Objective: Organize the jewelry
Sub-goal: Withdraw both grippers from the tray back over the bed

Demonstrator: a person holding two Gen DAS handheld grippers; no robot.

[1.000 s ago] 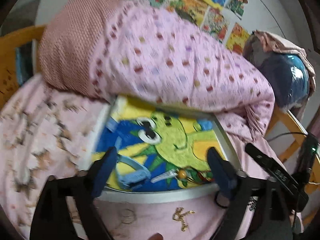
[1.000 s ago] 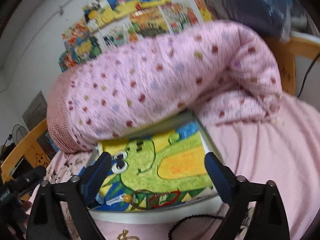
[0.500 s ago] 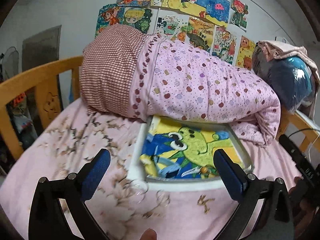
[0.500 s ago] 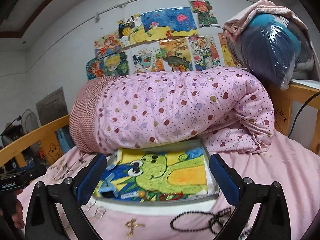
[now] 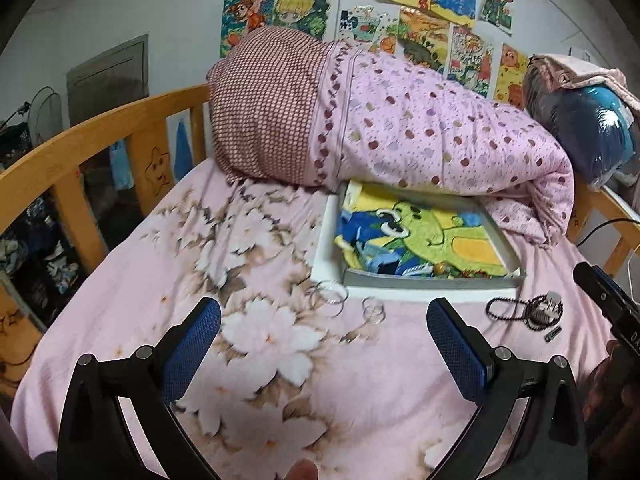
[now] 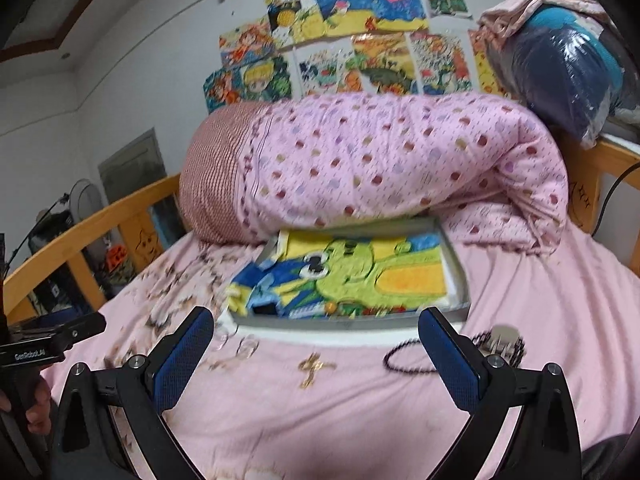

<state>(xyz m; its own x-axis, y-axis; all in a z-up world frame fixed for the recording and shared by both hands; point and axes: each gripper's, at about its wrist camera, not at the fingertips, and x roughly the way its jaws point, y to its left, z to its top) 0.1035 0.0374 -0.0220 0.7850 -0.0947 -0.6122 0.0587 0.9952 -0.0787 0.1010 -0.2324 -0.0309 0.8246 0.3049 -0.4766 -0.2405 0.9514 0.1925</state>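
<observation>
Rings beyond left claw, untouched

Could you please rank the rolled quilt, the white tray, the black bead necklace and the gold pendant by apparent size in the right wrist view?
1. rolled quilt
2. white tray
3. black bead necklace
4. gold pendant

Right hand-held gripper jaws wide, empty, above gold pendant; bead necklace beside tray

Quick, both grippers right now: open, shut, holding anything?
Left gripper: open wide, empty, above the pink bedsheet.
Right gripper: open wide, empty, nothing between its pads.
</observation>
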